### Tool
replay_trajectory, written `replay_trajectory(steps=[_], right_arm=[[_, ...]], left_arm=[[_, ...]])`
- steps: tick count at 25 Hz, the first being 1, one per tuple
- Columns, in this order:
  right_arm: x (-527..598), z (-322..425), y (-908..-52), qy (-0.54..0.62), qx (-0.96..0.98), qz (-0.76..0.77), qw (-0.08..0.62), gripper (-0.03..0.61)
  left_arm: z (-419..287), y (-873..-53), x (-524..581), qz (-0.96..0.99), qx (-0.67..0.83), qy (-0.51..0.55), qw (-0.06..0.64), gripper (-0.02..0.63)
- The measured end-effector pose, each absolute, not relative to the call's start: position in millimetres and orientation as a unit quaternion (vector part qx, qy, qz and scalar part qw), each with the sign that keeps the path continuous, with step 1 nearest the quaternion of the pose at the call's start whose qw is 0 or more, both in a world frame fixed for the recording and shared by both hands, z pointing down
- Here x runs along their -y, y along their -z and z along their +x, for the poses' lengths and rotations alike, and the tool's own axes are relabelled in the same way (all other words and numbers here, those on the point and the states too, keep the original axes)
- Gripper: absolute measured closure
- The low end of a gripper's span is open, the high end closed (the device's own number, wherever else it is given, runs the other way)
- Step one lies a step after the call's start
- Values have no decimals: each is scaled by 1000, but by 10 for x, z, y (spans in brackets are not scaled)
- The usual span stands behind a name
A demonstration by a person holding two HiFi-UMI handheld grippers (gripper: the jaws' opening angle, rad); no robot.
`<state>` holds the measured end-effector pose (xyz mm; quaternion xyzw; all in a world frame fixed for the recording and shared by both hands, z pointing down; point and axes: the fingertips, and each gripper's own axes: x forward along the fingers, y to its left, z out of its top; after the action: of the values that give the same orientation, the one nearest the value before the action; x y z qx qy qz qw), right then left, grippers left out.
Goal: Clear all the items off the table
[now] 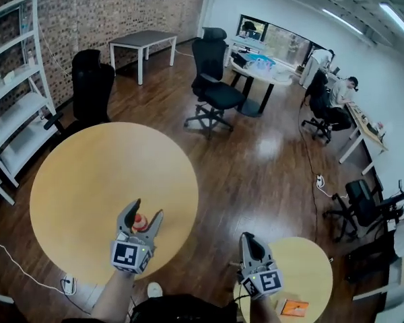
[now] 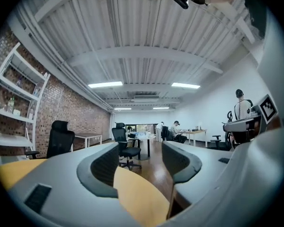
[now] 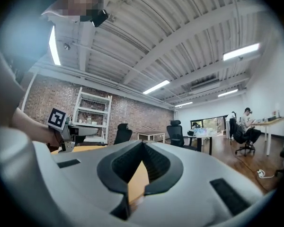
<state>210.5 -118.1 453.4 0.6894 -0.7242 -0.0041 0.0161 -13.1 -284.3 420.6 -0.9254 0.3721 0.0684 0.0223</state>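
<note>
A small red and white item point(image 1: 141, 222) sits near the front edge of the big round wooden table point(image 1: 101, 173). In the head view it shows between the fingers of my left gripper point(image 1: 146, 210). The left gripper view shows my left gripper point(image 2: 144, 162) with its jaws apart and only the tabletop point(image 2: 137, 197) between them, so the item seems to lie below them. My right gripper point(image 1: 246, 237) hovers over the floor between the two tables. Its jaws meet at the tips in the right gripper view point(image 3: 142, 148), with nothing held.
A small round table point(image 1: 310, 268) at lower right carries an orange flat item point(image 1: 295, 307). Black office chairs point(image 1: 91, 86) point(image 1: 212, 79) stand beyond the big table. A white shelf point(image 1: 13, 99) lines the left wall. A power strip point(image 1: 67, 284) lies on the floor.
</note>
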Motion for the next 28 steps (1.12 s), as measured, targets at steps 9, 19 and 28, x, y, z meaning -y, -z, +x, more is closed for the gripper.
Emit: replay_trajectory(steps=[9, 19, 28], right_arm=[[104, 2894, -4363, 21, 624, 780, -35, 575], [-687, 3224, -4429, 15, 546, 836, -48, 575], [-1017, 3284, -4411, 15, 513, 857, -48, 575]], left_arm=[[1084, -4038, 2042, -966, -226, -123, -1, 607], [1735, -4117, 1576, -979, -142, -136, -53, 623], [1872, -4156, 1415, -979, -115, -145, -79, 623]])
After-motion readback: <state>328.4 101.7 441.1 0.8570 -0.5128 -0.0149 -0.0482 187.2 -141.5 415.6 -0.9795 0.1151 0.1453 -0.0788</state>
